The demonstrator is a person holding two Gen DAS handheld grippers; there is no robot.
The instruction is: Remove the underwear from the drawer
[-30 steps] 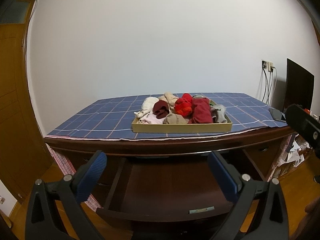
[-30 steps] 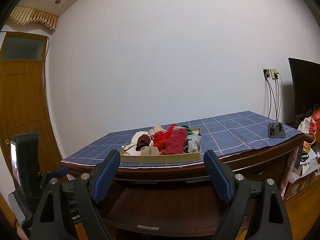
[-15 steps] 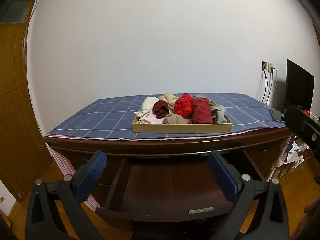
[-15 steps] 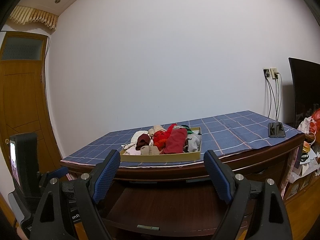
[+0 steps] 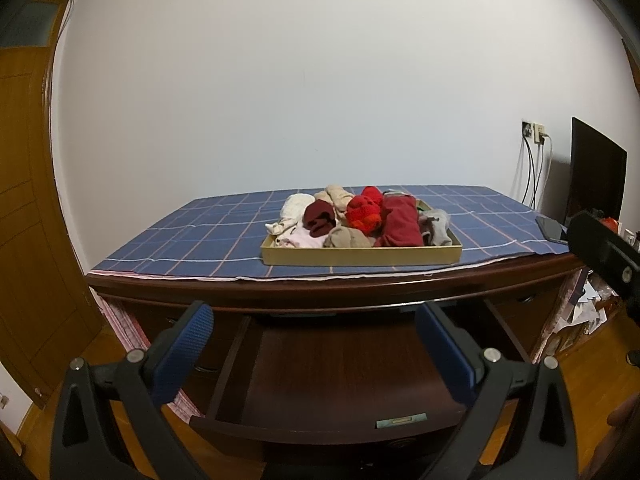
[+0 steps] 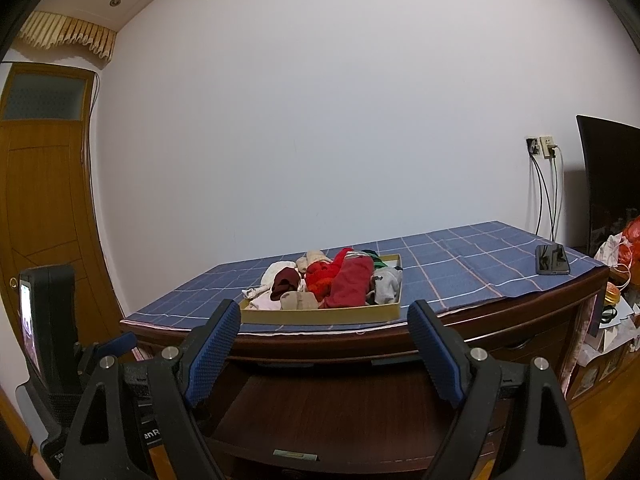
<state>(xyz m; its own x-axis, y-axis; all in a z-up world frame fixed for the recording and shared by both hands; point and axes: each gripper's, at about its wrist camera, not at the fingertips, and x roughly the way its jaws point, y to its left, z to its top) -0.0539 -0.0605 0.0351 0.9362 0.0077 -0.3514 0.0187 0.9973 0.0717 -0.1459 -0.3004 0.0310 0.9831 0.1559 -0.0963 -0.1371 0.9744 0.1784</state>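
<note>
Drawer [image 5: 340, 364] label unreadable; both grippers' fingers [image 5: 184, 344] [image 6: 214, 346] spread wide, gripping nothing.

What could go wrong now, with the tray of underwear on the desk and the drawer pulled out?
1. The open drawer juts out under both open grippers, the left gripper and the right gripper; reaching forward could knock its front.
2. The tray sits near the desk's front edge on a loose checked cloth; tugging a garment might slide it off.
3. The garments are heaped together, so one grasp may lift several.
</note>
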